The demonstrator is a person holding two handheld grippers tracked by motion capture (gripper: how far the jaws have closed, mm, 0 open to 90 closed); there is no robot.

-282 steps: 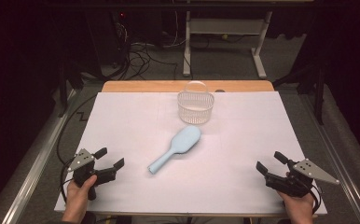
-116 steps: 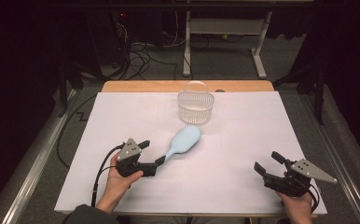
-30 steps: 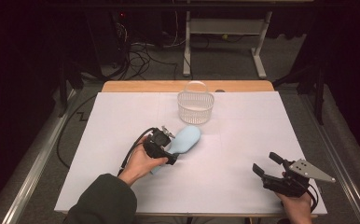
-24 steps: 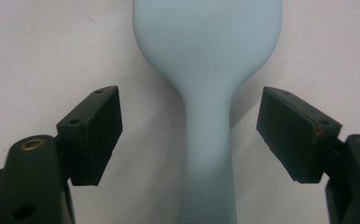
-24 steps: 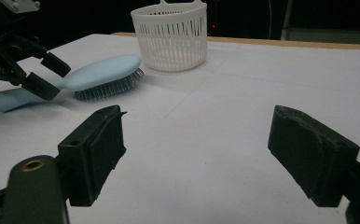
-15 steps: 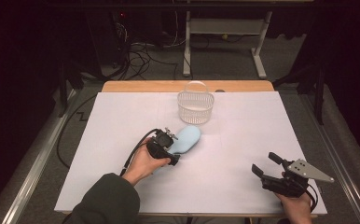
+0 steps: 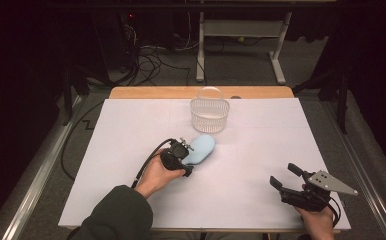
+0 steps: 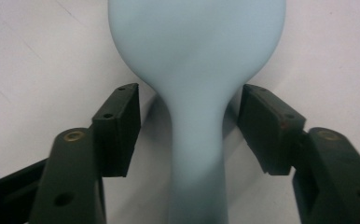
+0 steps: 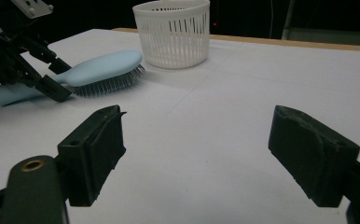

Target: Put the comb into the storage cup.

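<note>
A light blue hairbrush [image 7: 201, 148] lies bristles down near the table's middle, its handle pointing toward the person. My left gripper [image 7: 186, 159] straddles the neck where handle meets head [image 8: 197, 56]. Its jaws have just been closing, with the handle between them. In the left gripper view a thin gap remains on each side, so the pads [image 8: 122, 126] do not press on it. My right gripper [image 7: 284, 175] rests at the front right, open with nothing between its fingers. From there I see the brush [image 9: 103, 65] and the left gripper [image 9: 57, 79] to the far left.
A white slotted basket [image 7: 209, 114] with a handle stands just beyond the brush head, also in the right gripper view [image 9: 172, 32]. A white sheet [image 7: 131, 130] covers the table, with a wooden strip [image 7: 181, 92] at the far edge. Cables and a desk frame lie on the floor beyond.
The left gripper came from the front left corner to the brush handle and has hardly moved in the last second. The brush, the basket and the right gripper stay where they were.
</note>
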